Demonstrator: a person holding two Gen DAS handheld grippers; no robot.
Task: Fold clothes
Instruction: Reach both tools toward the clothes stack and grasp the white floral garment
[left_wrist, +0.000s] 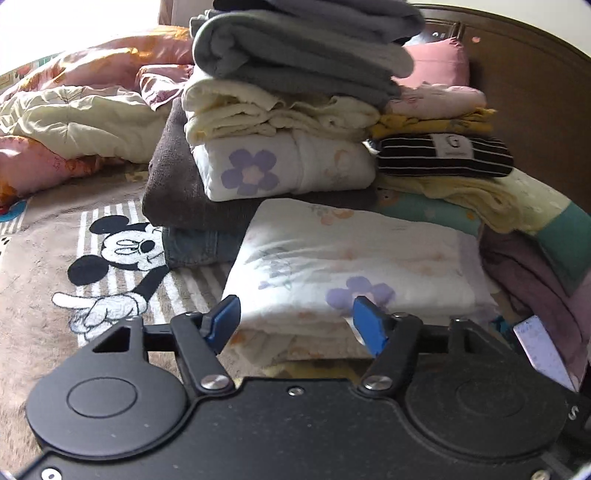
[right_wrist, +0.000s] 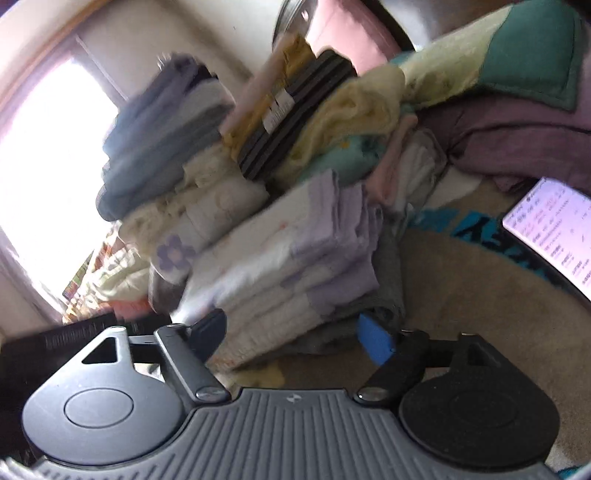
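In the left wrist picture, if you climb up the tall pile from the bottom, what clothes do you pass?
Bottom to top: blue jeans → dark brown towel → white folded piece with a purple flower → cream folded piece → grey folded piece.

Near: white folded garment (left_wrist: 354, 266), purple flowers. Far stack: grey sweatshirt (left_wrist: 295, 55), cream layer (left_wrist: 273, 114), dark brown towel (left_wrist: 173, 188), blue denim (left_wrist: 195, 247). Right: black white-striped piece (left_wrist: 443, 155). Left: tan mouse-print blanket (left_wrist: 110, 258).
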